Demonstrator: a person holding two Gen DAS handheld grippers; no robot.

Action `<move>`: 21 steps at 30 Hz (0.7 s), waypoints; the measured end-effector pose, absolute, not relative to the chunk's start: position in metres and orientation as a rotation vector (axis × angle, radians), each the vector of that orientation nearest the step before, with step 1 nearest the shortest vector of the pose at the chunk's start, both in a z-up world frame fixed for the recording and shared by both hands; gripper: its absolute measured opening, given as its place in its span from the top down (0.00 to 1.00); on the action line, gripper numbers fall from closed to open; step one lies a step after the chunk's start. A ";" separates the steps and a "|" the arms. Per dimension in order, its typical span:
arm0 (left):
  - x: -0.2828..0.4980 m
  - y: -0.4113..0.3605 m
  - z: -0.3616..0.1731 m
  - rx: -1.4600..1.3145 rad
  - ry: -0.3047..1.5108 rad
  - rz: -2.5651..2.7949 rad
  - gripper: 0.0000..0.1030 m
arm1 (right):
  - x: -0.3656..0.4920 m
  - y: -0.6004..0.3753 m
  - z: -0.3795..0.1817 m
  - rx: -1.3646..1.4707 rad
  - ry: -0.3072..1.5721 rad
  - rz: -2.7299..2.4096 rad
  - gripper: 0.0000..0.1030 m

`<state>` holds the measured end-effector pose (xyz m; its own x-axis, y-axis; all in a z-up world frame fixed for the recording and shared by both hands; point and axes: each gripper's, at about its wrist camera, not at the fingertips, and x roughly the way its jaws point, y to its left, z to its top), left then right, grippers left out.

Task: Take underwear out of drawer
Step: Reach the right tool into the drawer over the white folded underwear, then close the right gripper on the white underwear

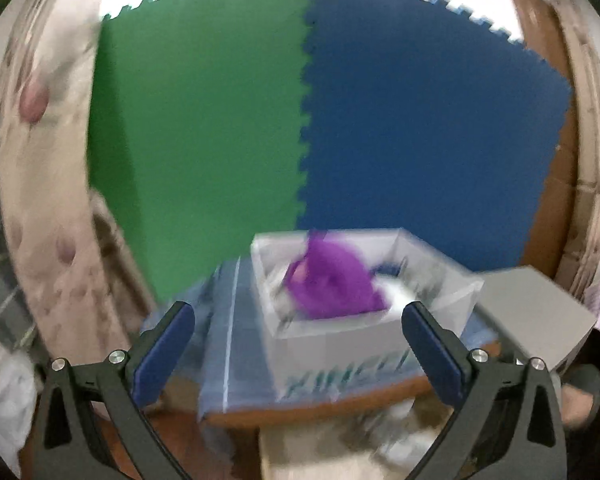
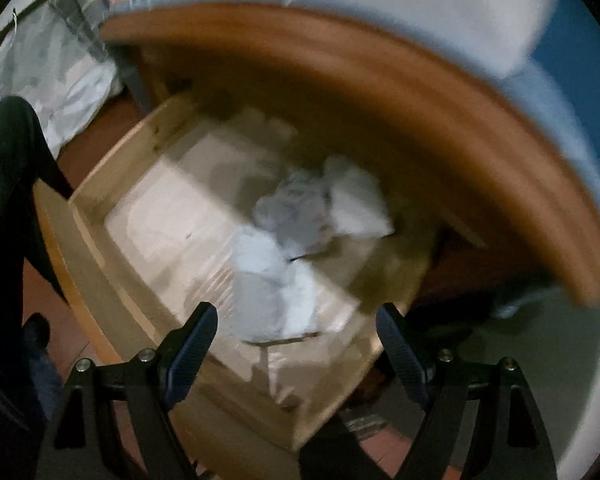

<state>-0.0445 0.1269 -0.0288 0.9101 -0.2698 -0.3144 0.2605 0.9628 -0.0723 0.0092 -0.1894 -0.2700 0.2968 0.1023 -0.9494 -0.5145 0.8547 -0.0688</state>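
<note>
Seen through the left wrist camera, a white box (image 1: 340,344) with teal lettering stands on a wooden table (image 1: 308,408), and a purple garment (image 1: 332,284) lies in it. My left gripper (image 1: 299,308) is open in front of the box, nothing between its fingers. The right wrist view looks down into a pulled-out wooden drawer (image 2: 100,248) under the table edge (image 2: 380,80). Crumpled white and pale grey underwear (image 2: 300,216) lies inside the drawer. My right gripper (image 2: 297,308) hangs open above the pile, apart from it. Both views are blurred.
Green (image 1: 196,128) and blue (image 1: 420,128) foam mats cover the wall behind the table. A grey box (image 1: 536,312) sits to the right of the white one. A person's dark trouser leg (image 2: 8,184) stands left of the drawer, with pale bags (image 2: 60,72) beyond it.
</note>
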 end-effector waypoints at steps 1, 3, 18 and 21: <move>-0.047 0.136 -0.043 -0.042 0.341 -0.280 0.00 | 0.013 -0.184 -0.279 -0.390 1.241 0.444 0.19; -0.048 0.144 -0.060 -0.073 0.359 -0.266 0.00 | 0.018 -0.175 -0.293 -0.384 1.290 0.456 0.19; -0.046 0.153 -0.116 -0.083 0.320 -0.296 0.00 | 0.043 -0.137 -0.371 -0.612 1.442 0.403 0.20; -0.042 0.160 -0.118 -0.115 0.330 -0.285 0.00 | 0.045 -0.141 -0.375 -0.556 1.484 0.435 0.56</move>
<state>-0.0421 0.1601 -0.1182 0.9067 -0.2937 -0.3028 0.2563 0.9537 -0.1575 0.0452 -0.1415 -0.3750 0.0502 -0.0636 -0.9967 -0.5916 0.8022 -0.0810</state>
